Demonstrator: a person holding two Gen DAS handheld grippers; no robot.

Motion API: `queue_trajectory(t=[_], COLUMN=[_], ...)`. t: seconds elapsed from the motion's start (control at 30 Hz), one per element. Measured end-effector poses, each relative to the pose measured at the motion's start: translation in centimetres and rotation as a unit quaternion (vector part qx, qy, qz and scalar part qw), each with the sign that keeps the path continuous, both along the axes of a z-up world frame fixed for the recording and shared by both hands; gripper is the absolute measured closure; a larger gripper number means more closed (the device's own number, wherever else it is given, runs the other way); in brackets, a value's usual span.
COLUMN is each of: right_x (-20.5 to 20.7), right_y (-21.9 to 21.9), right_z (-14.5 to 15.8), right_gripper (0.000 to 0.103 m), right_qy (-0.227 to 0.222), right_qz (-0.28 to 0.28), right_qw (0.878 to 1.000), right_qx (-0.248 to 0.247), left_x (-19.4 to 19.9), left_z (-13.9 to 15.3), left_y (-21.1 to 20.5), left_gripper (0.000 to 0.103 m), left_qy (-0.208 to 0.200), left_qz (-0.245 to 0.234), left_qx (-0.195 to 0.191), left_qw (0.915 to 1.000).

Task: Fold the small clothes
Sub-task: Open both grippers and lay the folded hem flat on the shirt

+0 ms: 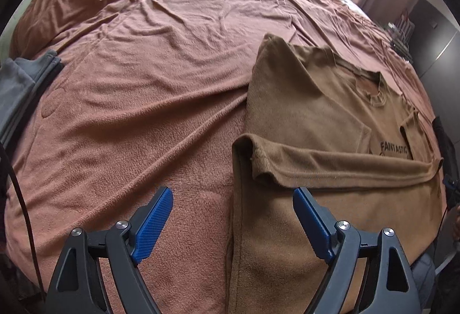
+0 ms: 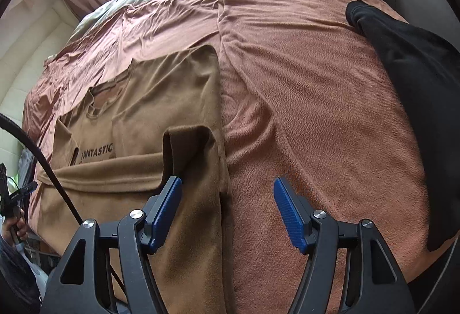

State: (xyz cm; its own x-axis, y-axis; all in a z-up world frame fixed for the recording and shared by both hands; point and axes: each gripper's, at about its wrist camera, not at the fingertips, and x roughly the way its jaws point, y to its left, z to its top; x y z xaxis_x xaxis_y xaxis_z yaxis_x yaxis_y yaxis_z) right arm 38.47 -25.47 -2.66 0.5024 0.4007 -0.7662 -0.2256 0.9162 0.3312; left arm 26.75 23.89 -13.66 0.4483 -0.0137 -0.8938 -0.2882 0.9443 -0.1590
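A tan T-shirt lies on a bed covered with a wrinkled rust-brown blanket, its sides and sleeves folded in toward the middle so that part of the printed word "FANTASTIC" shows between the folds below the neckline. A doubled fold of the shirt's lower part runs across its width. The left hand-held gripper hangs over the shirt's near left edge with its blue-padded fingers wide apart; one finger is above the blanket, the other above the tan cloth, and nothing is pinched between them. The right hand-held gripper hangs over the shirt's near right edge, its fingers likewise apart, one above the shirt just beside the raised end of the fold, the other above the blanket, gripping nothing. A grey garment lies at the left edge of the bed in the left wrist view, well apart from the shirt. A black garment lies on the right side of the bed in the right wrist view. A black cable crosses the lower left of that view.
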Motion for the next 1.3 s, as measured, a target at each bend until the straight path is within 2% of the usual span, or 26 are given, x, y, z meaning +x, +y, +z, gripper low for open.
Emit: queue_trajectory(t=[0.2,0.33,0.57,0.7,0.9,1.07,1.17,1.3], right_x=[1.0,2.4,4.8,6.2,7.9,8.4,8.2,7.2], right_y=[2.2,3.5,5.5,6.4,6.5,5.1,4.5,4.0], right_z=[-0.3,-1.0,-1.9,-2.1,-2.3,-2.3,-2.2,-1.5], right_gripper=[0.038,0.038,0.038,0.038,0.038,0.038,0.044,0.056], right_qy=[0.005,0.013,0.001,-0.011,-0.023,-0.031,-0.036,-0.042], right_qz=[0.033,0.050,0.058,0.055,0.041,-0.004,-0.011,0.003], right_qw=[0.997,0.994,0.989,0.987,0.989,0.991,0.992,0.996], right_qx=[-0.063,-0.101,-0.136,-0.150,-0.142,-0.130,-0.117,-0.084], left_x=[0.6,1.5,4.0,5.6,7.0,7.1,6.6,5.4], left_z=[-1.9,-2.7,-2.8,-2.9,-3.1,-2.4,-1.5,-0.1], left_y=[-0.3,0.1,0.4,0.9,1.6,2.3,2.6,2.9], left_gripper=[0.016,0.016,0.016,0.016,0.016,0.017,0.020,0.026], left_qy=[0.048,0.060,0.052,0.049,0.038,0.022,0.007,-0.030], left_qz=[-0.018,-0.020,-0.026,-0.021,-0.007,0.022,0.024,0.013], left_qx=[0.048,0.060,0.086,0.084,0.083,0.088,0.083,0.066], left_qw=[0.9975,0.9962,0.9946,0.9951,0.9958,0.9957,0.9962,0.9973])
